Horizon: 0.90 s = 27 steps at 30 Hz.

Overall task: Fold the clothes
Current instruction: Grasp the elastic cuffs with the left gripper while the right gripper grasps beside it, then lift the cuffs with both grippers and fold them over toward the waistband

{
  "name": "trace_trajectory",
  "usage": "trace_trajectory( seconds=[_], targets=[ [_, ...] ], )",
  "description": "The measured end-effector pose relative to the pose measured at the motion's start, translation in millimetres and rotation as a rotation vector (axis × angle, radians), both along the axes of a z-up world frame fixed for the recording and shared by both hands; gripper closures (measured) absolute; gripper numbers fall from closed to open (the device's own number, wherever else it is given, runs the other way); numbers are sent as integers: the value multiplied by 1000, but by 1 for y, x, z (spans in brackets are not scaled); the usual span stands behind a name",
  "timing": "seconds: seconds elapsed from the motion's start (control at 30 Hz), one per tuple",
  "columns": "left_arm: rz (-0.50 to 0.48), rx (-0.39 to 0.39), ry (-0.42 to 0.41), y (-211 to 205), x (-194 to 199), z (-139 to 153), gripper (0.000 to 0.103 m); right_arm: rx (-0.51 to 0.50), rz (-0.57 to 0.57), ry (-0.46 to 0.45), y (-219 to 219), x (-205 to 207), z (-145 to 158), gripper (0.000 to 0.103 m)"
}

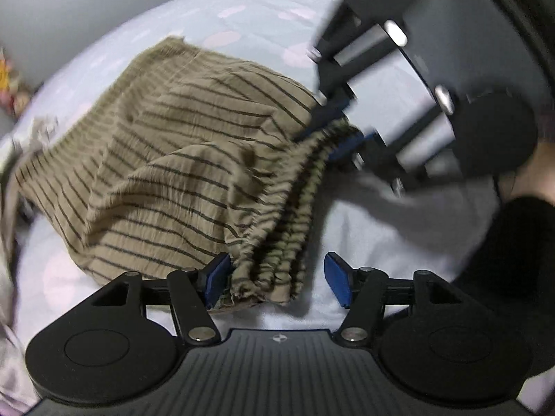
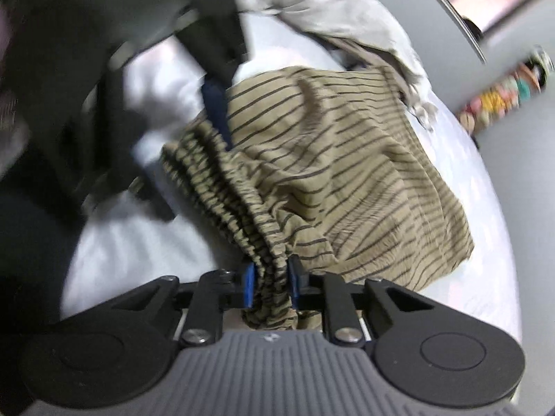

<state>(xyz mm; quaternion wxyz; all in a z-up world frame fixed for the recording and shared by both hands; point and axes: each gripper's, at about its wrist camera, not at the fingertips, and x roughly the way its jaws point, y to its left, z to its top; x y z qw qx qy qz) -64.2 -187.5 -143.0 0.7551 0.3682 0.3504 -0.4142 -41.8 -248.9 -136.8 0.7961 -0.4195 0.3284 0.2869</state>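
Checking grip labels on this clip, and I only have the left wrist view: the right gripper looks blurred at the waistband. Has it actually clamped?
Observer: Yes. In the right wrist view the right gripper has its pads pinched on the striped shorts' elastic waistband.
Operator: Anything else on the bed?
Observer: A crumpled grey garment lies beyond the shorts.
Operator: Does the left gripper hold anything?
Observer: No, the left gripper is open, waistband between its pads.

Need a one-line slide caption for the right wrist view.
Right gripper clamped on the gathered waistband of the striped olive garment on the pale bed sheet, left gripper alongside.
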Motion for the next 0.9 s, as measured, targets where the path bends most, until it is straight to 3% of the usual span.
trace_trajectory(
  seconds=[0.1,0.17,0.27,0.37,0.43,0.5,0.57,0.67,0.73,0.8,0.9],
  targets=[
    [-16,47,-118,-4,-9,-3,45,102,-61,46,-9,10,16,82],
    [-3,60,-168,-4,-10,-2,71,149,-88,60,-15,12,25,82],
    [41,28,-154,-1,-4,7,82,152,-83,43,-19,4,28,82],
    [89,-18,-119,4,2,19,85,103,-45,-16,-13,-10,23,78],
    [112,-37,-103,6,5,26,85,70,-16,-62,-8,-20,19,66],
    [139,-66,-83,7,10,32,86,41,9,-112,-3,-31,14,47],
    [167,-98,-61,10,13,38,86,-5,40,-162,3,-42,7,43],
    [190,-131,-43,14,15,44,86,-125,31,-256,11,-46,-9,44],
    [198,-146,-41,15,15,46,86,-151,-4,-293,8,-44,-12,45],
    [200,-157,-42,18,12,48,86,-145,-33,-310,5,-41,-11,64],
    [194,-165,-41,20,9,52,86,-97,-59,-326,-1,-40,0,72]
  ],
)
